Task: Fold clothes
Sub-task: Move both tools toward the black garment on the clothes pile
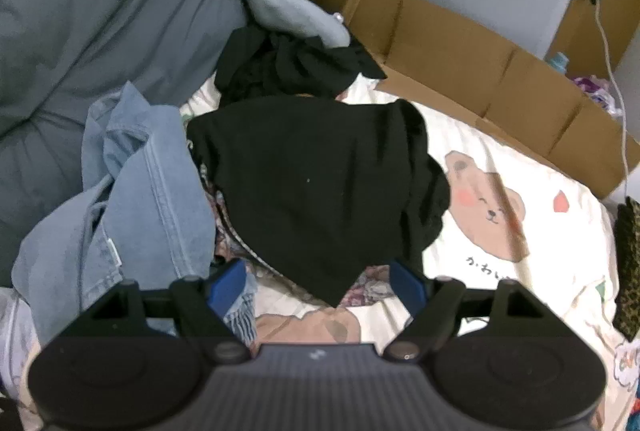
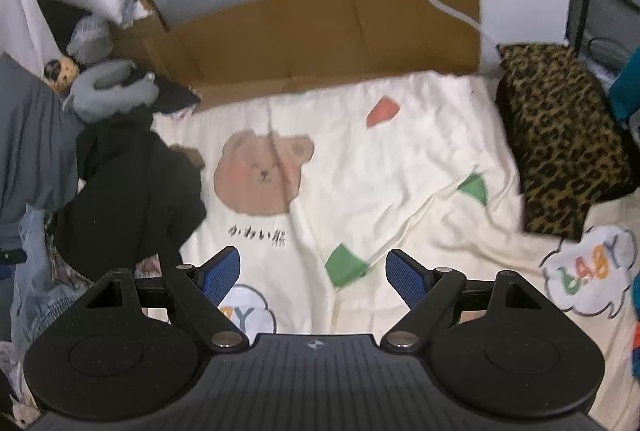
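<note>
- Left wrist view: left gripper (image 1: 318,285) is spread wide and holding nothing, with a black garment (image 1: 320,183) on the pile just ahead, its bottom corner dipping between the blue pads (image 1: 228,285).
- Jeans (image 1: 132,191) sit beside it, so I'd guess this is the unfolded heap.
- Right gripper (image 2: 316,275) is gaping too, over bare bear-print sheet (image 2: 360,171), probably the folding spot, well apart from the black garment off to its left.

A top (image 1: 312,187) lies on the quilt (image 1: 500,167), jeans (image 1: 132,199) just left, another garment (image 1: 292,67) behind, perhaps touching; cardboard (image 1: 472,71) farther back.
</note>
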`<state>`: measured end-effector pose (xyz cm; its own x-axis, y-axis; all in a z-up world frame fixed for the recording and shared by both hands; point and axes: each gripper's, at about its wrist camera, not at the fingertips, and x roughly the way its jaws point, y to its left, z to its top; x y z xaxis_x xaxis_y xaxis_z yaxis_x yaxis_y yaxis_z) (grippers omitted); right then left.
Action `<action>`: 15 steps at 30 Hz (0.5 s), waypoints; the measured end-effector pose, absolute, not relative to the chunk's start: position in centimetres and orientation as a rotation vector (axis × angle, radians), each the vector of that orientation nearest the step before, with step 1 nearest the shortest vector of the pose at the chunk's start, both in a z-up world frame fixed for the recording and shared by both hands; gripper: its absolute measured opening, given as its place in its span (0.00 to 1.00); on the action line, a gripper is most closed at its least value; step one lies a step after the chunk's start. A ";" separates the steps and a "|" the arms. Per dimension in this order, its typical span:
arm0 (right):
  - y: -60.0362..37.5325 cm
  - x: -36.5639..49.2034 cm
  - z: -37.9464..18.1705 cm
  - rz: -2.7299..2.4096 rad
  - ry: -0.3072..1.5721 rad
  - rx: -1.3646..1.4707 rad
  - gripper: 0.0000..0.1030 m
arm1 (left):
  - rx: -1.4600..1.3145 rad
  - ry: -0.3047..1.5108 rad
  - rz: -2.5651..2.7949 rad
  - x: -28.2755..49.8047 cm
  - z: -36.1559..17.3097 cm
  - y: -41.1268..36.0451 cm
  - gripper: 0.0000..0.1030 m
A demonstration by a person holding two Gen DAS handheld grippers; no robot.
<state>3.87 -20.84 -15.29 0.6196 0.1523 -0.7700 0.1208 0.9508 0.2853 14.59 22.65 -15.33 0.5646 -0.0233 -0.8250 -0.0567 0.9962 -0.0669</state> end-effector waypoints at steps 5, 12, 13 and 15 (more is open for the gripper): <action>-19.7 5.1 -18.0 0.060 0.931 0.368 0.82 | -0.150 0.998 0.020 15.9 -18.7 23.5 0.76; -16.4 7.9 -22.2 0.179 0.973 0.395 0.69 | -0.182 1.030 -0.016 17.0 -22.4 22.9 0.76; -15.8 8.3 -22.7 0.202 0.978 0.390 0.68 | -0.174 1.034 -0.018 17.1 -22.8 22.6 0.76; -14.4 9.0 -23.4 0.251 0.985 0.367 0.67 | -0.172 1.055 -0.013 17.2 -23.6 22.2 0.76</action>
<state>8.95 -14.39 -23.42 0.5317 0.3687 -0.7624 -0.0407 0.9103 0.4119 17.23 22.20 -23.56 0.4946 -0.0929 -0.8641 -0.0718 0.9865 -0.1471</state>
